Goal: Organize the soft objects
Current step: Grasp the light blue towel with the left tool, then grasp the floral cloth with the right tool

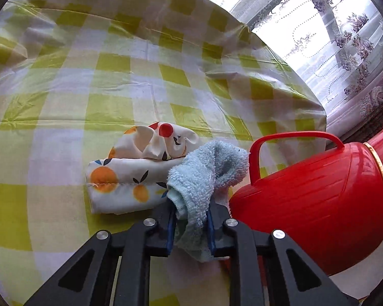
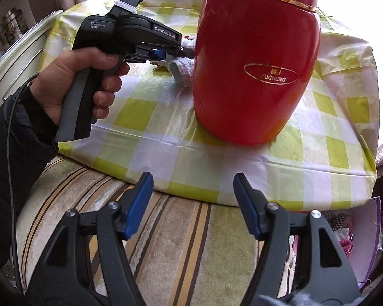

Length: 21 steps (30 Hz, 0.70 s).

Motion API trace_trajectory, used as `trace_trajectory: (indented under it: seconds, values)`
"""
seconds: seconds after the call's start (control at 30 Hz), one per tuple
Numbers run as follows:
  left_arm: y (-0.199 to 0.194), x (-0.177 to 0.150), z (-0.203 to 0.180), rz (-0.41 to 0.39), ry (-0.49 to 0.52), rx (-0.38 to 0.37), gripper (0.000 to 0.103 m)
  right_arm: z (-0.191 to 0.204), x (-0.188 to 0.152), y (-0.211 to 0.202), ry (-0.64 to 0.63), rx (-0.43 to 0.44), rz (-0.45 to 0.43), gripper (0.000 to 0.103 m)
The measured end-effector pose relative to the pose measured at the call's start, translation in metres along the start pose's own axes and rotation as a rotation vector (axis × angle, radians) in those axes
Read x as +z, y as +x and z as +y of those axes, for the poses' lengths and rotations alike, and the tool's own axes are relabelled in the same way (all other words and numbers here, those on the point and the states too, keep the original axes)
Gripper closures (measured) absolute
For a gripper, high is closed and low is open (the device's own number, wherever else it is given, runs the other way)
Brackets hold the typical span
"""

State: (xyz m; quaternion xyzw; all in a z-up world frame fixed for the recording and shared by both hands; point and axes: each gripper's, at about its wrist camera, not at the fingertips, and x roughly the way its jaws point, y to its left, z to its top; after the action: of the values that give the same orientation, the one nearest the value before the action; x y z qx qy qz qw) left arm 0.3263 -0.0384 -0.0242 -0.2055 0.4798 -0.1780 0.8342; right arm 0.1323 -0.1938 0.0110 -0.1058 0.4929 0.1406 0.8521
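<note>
A light blue terry cloth (image 1: 204, 176) is pinched between the blue pads of my left gripper (image 1: 190, 216), which is shut on it; the cloth bulges out ahead and hangs below the jaws. Just left of it lies a folded white cloth with an orange-fruit print (image 1: 130, 178) on the checked tablecloth (image 1: 102, 97). In the right wrist view the left gripper (image 2: 176, 53) is held by a hand beside the red flask, with the pale cloth (image 2: 183, 70) showing under it. My right gripper (image 2: 192, 186) stands open over the table's near edge, with nothing between its fingers.
A big red thermos flask (image 2: 255, 71) with a handle (image 1: 293, 137) stands close on the right of the cloths. A striped cushioned seat (image 2: 166, 229) sits below the table's near edge. Lace curtains (image 1: 344, 38) hang beyond the table's far edge.
</note>
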Motion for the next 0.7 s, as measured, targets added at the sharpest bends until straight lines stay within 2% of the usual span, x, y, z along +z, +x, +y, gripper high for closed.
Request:
trace_trajectory:
  seconds: [0.13,0.33,0.53,0.7]
  values:
    - [-0.015,-0.003,0.021,-0.025,-0.069,0.024,0.084,0.014,0.010,0.003,-0.039,-0.010,-0.018,0.034]
    - [-0.045,-0.023,0.045,-0.055,-0.131,-0.014,0.084,0.042,0.035,0.005,-0.085,0.004,-0.068,0.034]
    - [-0.082,-0.049,0.072,-0.125,-0.206,0.029,0.084,0.070,0.073,0.007,-0.121,-0.014,-0.138,0.030]
    - [-0.115,-0.076,0.097,-0.196,-0.285,0.086,0.084,0.087,0.112,0.019,-0.111,-0.053,-0.180,0.023]
